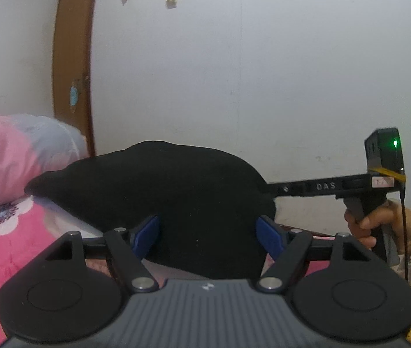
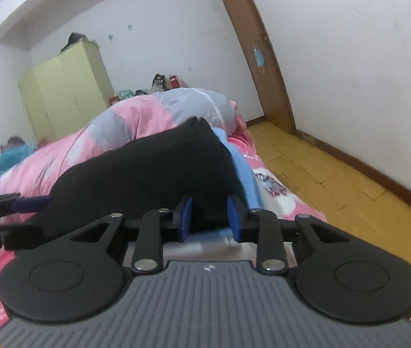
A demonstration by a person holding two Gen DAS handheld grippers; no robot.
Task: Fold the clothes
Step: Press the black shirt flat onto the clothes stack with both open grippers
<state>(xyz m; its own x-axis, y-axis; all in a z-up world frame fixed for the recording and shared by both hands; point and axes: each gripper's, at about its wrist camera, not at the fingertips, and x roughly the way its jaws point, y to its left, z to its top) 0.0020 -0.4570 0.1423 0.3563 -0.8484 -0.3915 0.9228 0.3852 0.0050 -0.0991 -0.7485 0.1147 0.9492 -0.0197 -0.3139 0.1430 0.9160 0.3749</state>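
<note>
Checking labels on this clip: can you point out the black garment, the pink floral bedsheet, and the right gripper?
black garment [image 1: 162, 185], left wrist view, middle of its dark bulk.
pink floral bedsheet [image 1: 16, 249], left wrist view, bare pink patch at left.
right gripper [image 2: 209, 217], right wrist view, midway between its blue fingertips.

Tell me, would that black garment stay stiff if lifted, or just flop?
Probably flop: the black garment sags in a soft mound between the left gripper and right gripper. It likely weighs little for its bulk. Its matte cloth looks unlikely to slip from the blue pads.
</note>
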